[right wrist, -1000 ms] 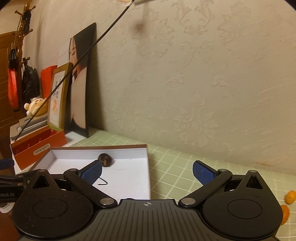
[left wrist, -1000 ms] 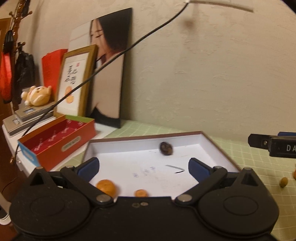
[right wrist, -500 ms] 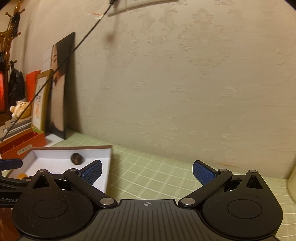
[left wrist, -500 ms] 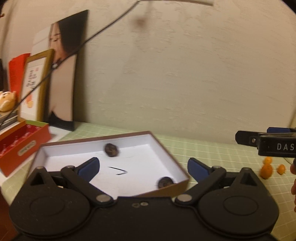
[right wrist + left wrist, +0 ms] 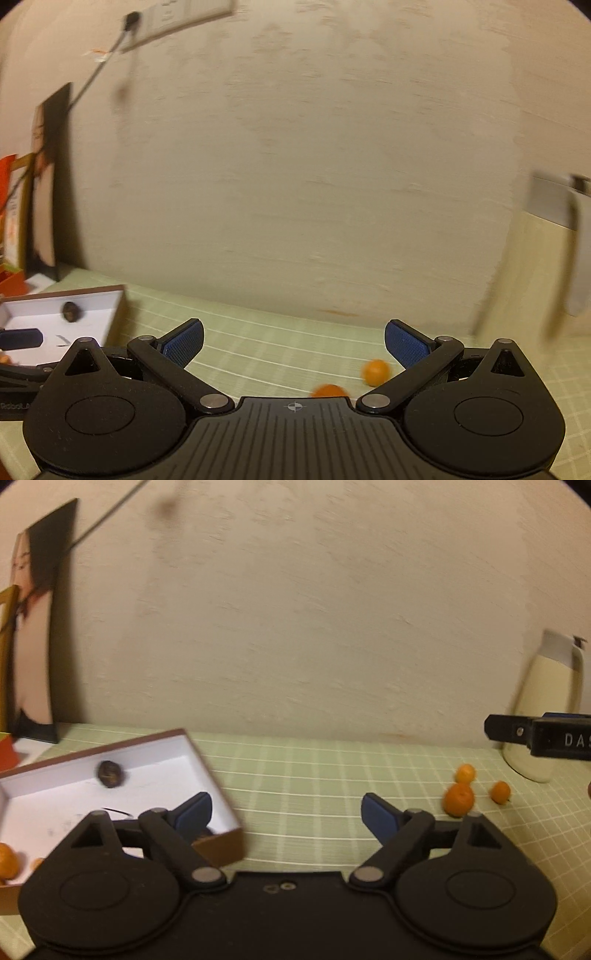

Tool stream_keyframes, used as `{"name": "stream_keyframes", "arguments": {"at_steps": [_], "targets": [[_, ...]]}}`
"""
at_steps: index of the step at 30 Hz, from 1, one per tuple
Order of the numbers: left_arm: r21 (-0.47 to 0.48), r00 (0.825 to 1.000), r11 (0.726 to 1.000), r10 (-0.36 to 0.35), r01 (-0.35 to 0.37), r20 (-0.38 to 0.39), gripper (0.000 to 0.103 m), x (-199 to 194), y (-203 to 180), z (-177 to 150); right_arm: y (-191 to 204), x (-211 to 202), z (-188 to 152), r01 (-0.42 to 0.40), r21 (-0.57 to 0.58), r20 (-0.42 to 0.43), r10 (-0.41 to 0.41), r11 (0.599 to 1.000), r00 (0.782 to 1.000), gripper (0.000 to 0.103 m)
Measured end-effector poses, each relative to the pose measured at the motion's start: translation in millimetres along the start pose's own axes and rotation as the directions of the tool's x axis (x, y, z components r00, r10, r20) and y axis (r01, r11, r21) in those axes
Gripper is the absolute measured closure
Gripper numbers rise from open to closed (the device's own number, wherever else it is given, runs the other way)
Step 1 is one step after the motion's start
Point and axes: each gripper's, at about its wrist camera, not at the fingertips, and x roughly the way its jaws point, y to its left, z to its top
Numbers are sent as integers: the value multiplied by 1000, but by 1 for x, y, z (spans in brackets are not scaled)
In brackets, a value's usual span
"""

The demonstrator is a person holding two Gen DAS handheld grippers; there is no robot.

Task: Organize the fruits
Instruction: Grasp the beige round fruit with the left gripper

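A white shallow box with brown sides (image 5: 221, 840) lies on the green checked cloth at the left; it also shows in the right wrist view (image 5: 110, 299). Inside it are a dark round fruit (image 5: 110, 773) and an orange fruit (image 5: 6, 860) at the near left. Three small orange fruits (image 5: 458, 799) lie on the cloth at the right. My left gripper (image 5: 286, 810) is open and empty, above the cloth just right of the box. My right gripper (image 5: 293, 341) is open and empty; two orange fruits (image 5: 375, 372) lie just ahead of it, near its right finger.
A cream bottle with a grey cap (image 5: 546, 716) stands against the wall at the right, close in the right wrist view (image 5: 535, 273). A portrait panel (image 5: 35, 627) leans on the wall at the left. A cable (image 5: 96, 70) hangs from a wall socket.
Both grippers have swung to the right, away from the box and toward the loose orange fruits and the bottle. Both stay open and empty.
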Motion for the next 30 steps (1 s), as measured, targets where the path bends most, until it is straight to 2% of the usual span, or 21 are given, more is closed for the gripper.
{"name": "stream_keyframes", "arguments": {"at_steps": [7,11,13,15,16,19,24,30], "targets": [[43,998,997,-61,62,-30,23,19,-36,-5,-42,-9,-7,92,41,-19,-91,995,996,0],[66,993,993,-97,101,-68,34,35,-55,-8,-59,-12,-12,120,60,-31,-118,991,993,0],[79,991,991,-99,106,-88,34,43,-65,-10,-66,-12,-15,131,62,-39,-129,989,991,0],[82,989,991,-100,110,-113,45,53,-71,-13,-71,-13,-16,143,64,-44,-140,988,989,0],[78,986,990,-108,118,-125,46,57,-74,-13,-75,-13,-17,149,67,-47,-146,986,988,0],[86,983,989,-102,116,-156,50,69,-81,-16,-88,-15,-22,170,75,-59,-166,982,984,0],[61,976,992,-100,114,-194,64,88,-89,-20,-108,-16,-31,203,95,-80,-195,975,977,0],[62,973,993,-84,99,-214,70,100,-97,-23,-123,-18,-36,223,110,-93,-213,969,973,0]]}}
